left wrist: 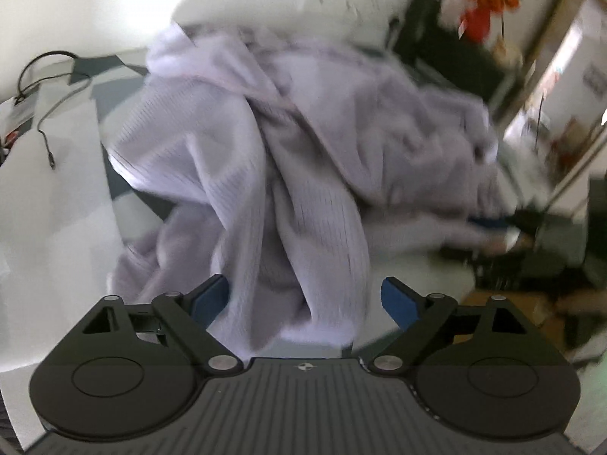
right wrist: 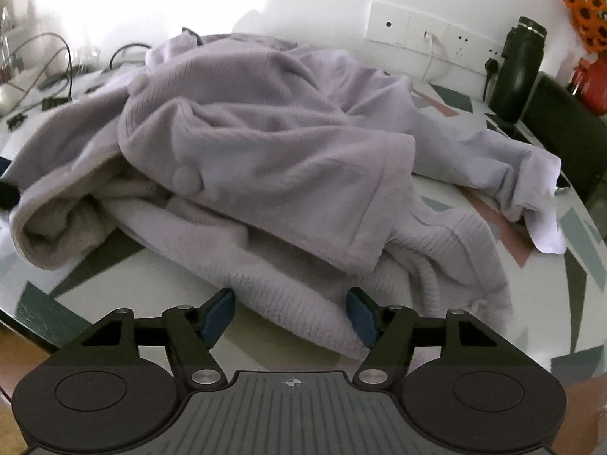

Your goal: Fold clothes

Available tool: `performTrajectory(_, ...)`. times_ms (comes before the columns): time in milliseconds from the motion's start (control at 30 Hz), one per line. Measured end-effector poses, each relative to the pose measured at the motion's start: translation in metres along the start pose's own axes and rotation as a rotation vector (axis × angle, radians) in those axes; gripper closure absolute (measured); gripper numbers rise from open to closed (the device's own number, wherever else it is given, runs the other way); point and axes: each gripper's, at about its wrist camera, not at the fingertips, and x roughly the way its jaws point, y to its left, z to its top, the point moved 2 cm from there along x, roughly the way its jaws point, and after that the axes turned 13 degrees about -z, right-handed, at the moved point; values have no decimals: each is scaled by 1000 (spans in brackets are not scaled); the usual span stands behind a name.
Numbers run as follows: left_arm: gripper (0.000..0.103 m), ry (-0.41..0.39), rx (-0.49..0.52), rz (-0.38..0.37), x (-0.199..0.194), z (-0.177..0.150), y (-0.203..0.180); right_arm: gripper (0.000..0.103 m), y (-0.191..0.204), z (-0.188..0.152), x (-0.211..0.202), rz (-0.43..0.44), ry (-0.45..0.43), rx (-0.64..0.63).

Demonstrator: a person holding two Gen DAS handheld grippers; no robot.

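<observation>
A crumpled lilac knit garment (right wrist: 265, 144) with a fleecy lining lies heaped on the patterned table (right wrist: 95, 265); one sleeve (right wrist: 531, 174) trails to the right. My right gripper (right wrist: 290, 314) stands open over the table's near edge, and the garment's fuzzy hem (right wrist: 296, 303) lies between its blue pads without being pinched. In the left wrist view the same garment (left wrist: 265, 151) is bunched up and blurred. A hanging ribbed fold (left wrist: 322, 265) sits between the wide-apart pads of my left gripper (left wrist: 305, 301), which is open, with a gap at the right pad.
A black flask (right wrist: 519, 72), wall sockets (right wrist: 428, 34), orange flowers (right wrist: 584, 7) and a dark chair back (right wrist: 569, 129) stand at the far right. Cables (right wrist: 49, 60) lie at the table's far left. A thin cord (left wrist: 45, 87) lies left of the garment.
</observation>
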Motion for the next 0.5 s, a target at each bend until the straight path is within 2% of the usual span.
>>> performTrajectory(133,8,23,26,39,20,-2,-2,25,8,-4,-3,-5,-22,-42)
performTrajectory(233,8,66,82,192,41,-2,3,25,10,-5,1,-6,-15,-37)
performTrajectory(300,8,51,80,203,45,-2,8,26,9,-4,6,-5,-18,-23)
performTrajectory(333,11,41,77,204,46,-2,11,27,8,-3,8,-1,-21,-7)
performTrajectory(367,25,26,62,205,44,-1,15,29,6,-2,11,6,-18,15)
performTrajectory(400,36,11,44,206,41,0,19,36,2,0,14,21,-12,43)
performTrajectory(433,58,-1,13,207,35,4,25,41,-1,2,16,22,-11,70)
performTrajectory(467,73,-11,-21,209,29,8,31,54,-5,4,18,22,-11,97)
performTrajectory(500,74,-41,-77,200,19,14,41,75,-8,7,19,21,-11,124)
